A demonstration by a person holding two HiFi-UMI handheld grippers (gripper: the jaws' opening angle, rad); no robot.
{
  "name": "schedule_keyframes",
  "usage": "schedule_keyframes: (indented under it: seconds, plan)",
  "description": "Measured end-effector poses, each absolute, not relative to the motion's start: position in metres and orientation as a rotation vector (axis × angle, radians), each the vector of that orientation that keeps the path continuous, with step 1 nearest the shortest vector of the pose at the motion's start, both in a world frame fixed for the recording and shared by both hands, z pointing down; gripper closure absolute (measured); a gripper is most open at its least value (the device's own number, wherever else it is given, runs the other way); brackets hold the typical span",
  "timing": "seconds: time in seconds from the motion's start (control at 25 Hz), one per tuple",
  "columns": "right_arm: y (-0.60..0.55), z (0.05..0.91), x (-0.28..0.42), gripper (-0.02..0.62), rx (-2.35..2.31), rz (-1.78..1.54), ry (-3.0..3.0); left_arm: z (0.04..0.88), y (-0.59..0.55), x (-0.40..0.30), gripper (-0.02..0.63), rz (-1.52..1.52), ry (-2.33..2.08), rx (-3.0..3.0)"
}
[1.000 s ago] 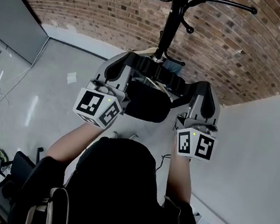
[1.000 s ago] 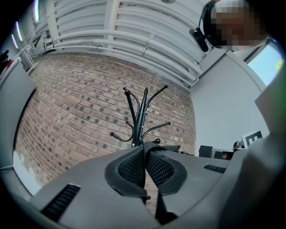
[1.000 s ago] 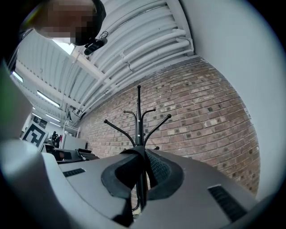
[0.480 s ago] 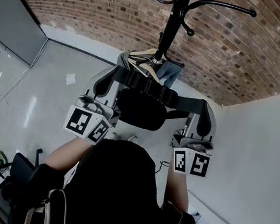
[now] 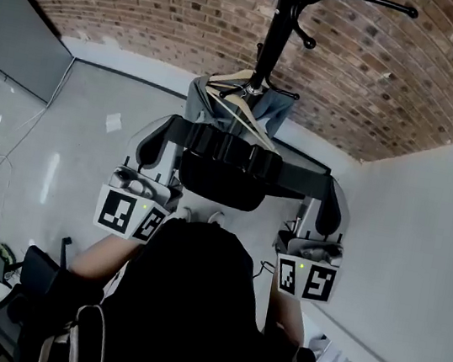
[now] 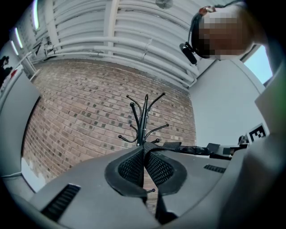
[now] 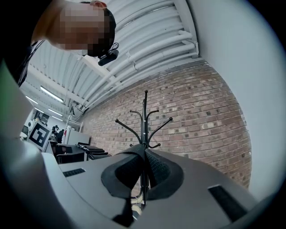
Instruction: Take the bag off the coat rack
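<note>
Over the grey floor [image 5: 90, 129] before a brick wall [image 5: 133, 16], left gripper [image 6: 144, 157] and right gripper [image 7: 144, 156] jaws clench the bag strap [image 5: 240, 151].

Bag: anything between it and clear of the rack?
The bag hangs apart from the rack, its strap gripped by the left gripper and right gripper. A hanger overlaps the strap in head view; contact unclear.

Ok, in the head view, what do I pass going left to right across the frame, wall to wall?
Grey wall panel → left gripper → bag → right gripper → white wall.
</note>
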State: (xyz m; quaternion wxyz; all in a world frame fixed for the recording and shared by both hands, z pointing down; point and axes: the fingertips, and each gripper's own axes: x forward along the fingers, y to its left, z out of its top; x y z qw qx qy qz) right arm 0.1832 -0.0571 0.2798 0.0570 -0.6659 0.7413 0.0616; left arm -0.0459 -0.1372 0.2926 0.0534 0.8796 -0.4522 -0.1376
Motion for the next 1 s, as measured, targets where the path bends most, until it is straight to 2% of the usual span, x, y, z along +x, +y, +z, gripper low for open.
schedule_keyframes:
  seconds: [1.0]
  plan:
    - [-0.017, 0.285, 0.138, 0.575, -1.957, 0.160, 2.305, 0.318, -0.090, -0.098, 0.586, -0.450, -1.356, 2.576]
